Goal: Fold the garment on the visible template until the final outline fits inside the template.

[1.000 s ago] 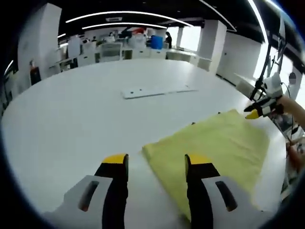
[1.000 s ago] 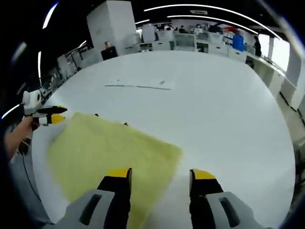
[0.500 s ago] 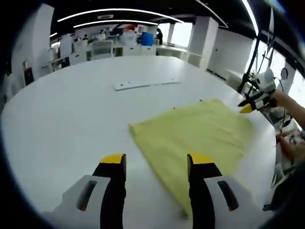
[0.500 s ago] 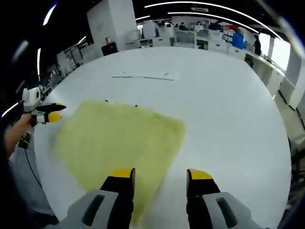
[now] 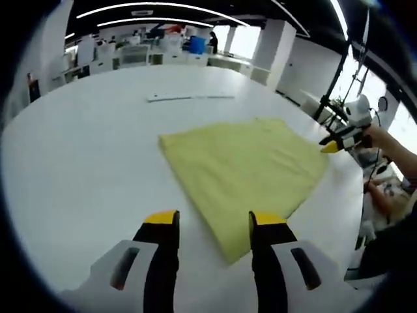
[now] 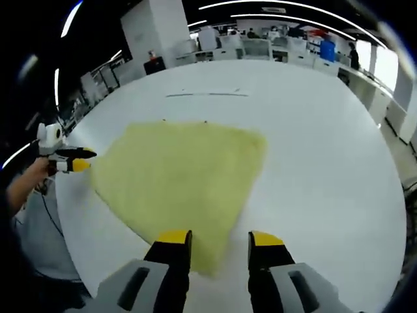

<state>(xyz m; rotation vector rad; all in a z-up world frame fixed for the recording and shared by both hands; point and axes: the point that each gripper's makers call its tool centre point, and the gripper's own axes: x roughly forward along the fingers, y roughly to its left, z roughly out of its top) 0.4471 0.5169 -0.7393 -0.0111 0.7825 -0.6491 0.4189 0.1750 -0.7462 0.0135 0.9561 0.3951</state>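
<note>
cloth: yellow garment point(image 5: 244, 171) lies flat on the white table point(image 5: 78, 150), one layer as far as I can see; in the right gripper view point(image 6: 182, 173) it runs from near my jaws out toward mid-table

left claw: mine point(image 5: 207, 225), yellow-tipped jaws apart at a moderate gap, nothing between them; the near cloth corner sits just ahead of the right-hand jaw, can't tell if it touches

right claw: mine point(image 6: 219, 239), jaws apart, narrower gap than the left, holding nothing; the cloth's near corner lies just beyond the tips, slightly toward the left-hand jaw

cross views: right claw shows at the right edge of the left gripper view point(image 5: 340, 140), held by a hand point(image 5: 378, 138), tip just beside the cloth's far-right corner; left claw shows at the left edge of the right gripper view point(image 6: 71, 160), tip near the cloth's left corner, hand point(image 6: 29, 177) behind it

template: a thin pale strip point(image 5: 190, 97) lies on the table beyond the cloth, well apart from it; same strip in the right gripper view point(image 6: 208, 94); can't make out any outline under the cloth

room: office desks and people far behind the table, too small to read
</note>
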